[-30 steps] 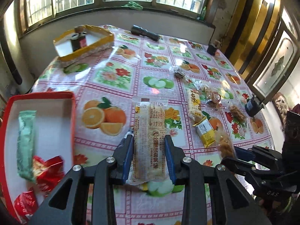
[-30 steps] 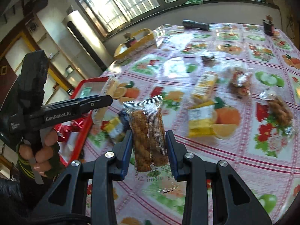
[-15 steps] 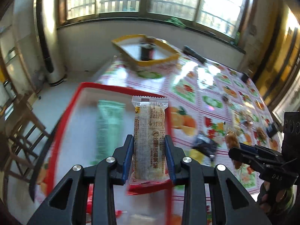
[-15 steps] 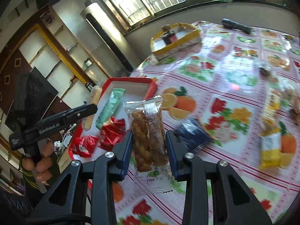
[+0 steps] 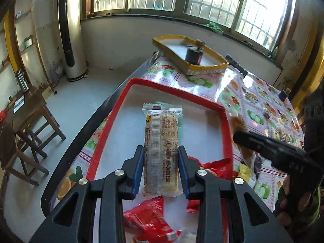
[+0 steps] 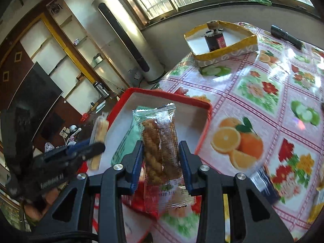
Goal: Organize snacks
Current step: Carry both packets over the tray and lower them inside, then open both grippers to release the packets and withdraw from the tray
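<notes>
My left gripper [image 5: 161, 170] is shut on a pale wrapped snack bar [image 5: 161, 147] and holds it above the red tray [image 5: 113, 125]. The tray holds a green packet, mostly hidden behind the bar, and red packets [image 5: 149, 216]. My right gripper [image 6: 161, 166] is shut on a clear packet of twisted fried dough [image 6: 160, 147] over the tray's near right corner [image 6: 204, 129]. The left gripper [image 6: 95, 147] with its bar [image 6: 99, 139] shows at the left of the right wrist view. The right gripper [image 5: 241, 139] shows at the right of the left wrist view.
A yellow-rimmed box [image 5: 202, 64] with a dark can [image 5: 193, 55] stands beyond the tray. A black flashlight [image 6: 287, 36] lies farther back. A dark blue packet [image 6: 265, 184] lies on the fruit-print tablecloth [image 6: 263, 93]. The table's left edge [image 5: 85, 133] drops to the floor, with a wooden stool [image 5: 26, 125].
Both grippers have swung left from the loose snacks on the cloth to over the red tray, each still holding its packet. The tray now fills the middle of both views.
</notes>
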The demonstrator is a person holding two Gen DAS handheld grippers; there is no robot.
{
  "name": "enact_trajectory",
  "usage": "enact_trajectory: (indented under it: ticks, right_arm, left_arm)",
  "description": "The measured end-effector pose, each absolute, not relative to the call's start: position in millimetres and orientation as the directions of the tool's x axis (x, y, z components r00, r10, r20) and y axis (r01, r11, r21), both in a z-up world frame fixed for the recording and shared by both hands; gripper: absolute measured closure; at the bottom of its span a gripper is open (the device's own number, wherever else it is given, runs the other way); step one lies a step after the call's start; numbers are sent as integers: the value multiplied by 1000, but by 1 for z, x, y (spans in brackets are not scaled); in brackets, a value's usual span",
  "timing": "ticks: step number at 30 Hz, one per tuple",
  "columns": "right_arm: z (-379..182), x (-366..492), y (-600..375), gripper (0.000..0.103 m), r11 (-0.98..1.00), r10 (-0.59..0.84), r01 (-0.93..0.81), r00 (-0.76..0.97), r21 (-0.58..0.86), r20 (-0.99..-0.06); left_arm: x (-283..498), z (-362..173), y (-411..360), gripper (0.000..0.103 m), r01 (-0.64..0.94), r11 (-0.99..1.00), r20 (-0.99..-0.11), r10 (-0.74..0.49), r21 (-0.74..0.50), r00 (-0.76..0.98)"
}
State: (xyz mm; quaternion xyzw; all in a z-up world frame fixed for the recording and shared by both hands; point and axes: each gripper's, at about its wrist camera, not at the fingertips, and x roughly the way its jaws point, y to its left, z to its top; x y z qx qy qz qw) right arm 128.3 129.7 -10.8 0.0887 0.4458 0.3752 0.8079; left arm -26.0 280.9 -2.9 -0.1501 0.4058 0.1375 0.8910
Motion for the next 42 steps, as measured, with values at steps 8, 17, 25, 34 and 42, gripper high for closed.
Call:
enact_trajectory:
  ticks: [8,17,25,34,42]
  right_arm:
    - [-26,149,168,66,731,642,-532,326,426,-694]
    - [-45,151,185,67,754,593,-548,329,363,-735]
    - [-24,141,164,65,745,621,-545,357,384,-698]
    - [-14,118,95,51,788,599,-466,428,403,-676]
    - [-27,98,27,50,844,531,-362,472,395,-703]
  left_arm:
    - [-15,-21,299,71,-400,905,-790,135,-148,598]
    - [-10,-33,306,71,-416,900,-816,142,-130,561]
    - [-12,-24,296,62,-422,902,-813,177,-91,555]
    - [-13,-4,259,40,-387,919,-779,189,-74,599]
    - [-10,6,209,34,-385,922,-741,234,-35,630]
